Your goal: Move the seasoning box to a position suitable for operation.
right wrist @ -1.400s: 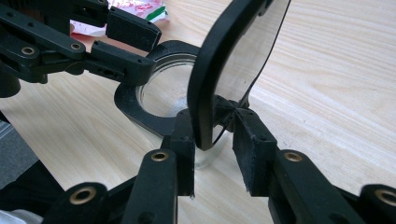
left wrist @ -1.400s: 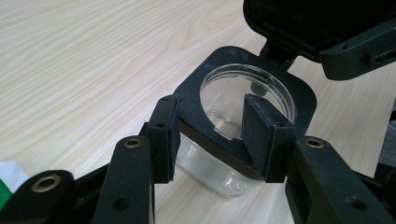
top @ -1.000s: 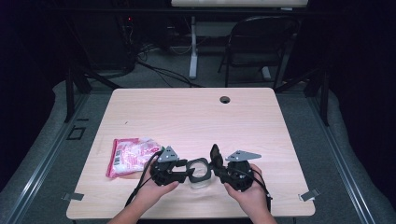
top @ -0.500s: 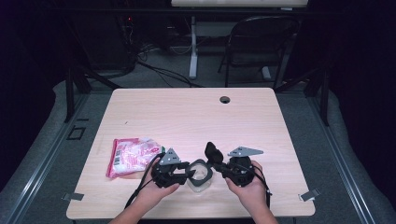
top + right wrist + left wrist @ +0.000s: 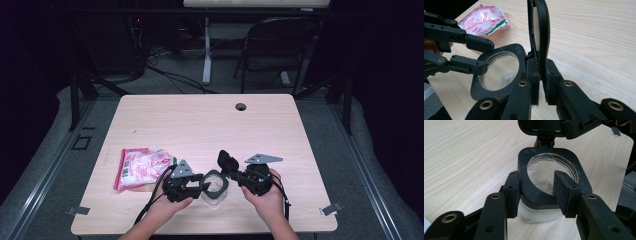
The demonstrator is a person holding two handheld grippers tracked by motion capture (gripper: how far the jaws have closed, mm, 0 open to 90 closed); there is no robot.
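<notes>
A clear container [image 5: 215, 189] with a black rim [image 5: 537, 201] stands near the table's front edge, and its hinged black lid [image 5: 227, 161] is raised upright. My left gripper [image 5: 200, 184] comes in from the left. Its jaws have just been closing and now clamp a corner of the rim, as the left gripper view [image 5: 537, 192] shows. My right gripper [image 5: 235, 172] reaches in from the right. Its jaws have also just been closing and are shut on the lid's lower edge [image 5: 541, 32] by the hinge. The container [image 5: 499, 72] looks almost empty.
A red and white plastic packet [image 5: 140, 167] lies flat to the left of the left hand. The wooden table [image 5: 200, 125] has a cable hole [image 5: 241, 106] near its far edge. A folding chair [image 5: 280, 45] and a desk leg [image 5: 206, 55] stand beyond it.
The lid has swung up from lying over the container to standing upright. My right gripper has shifted slightly with it. The left hand holds its place.
</notes>
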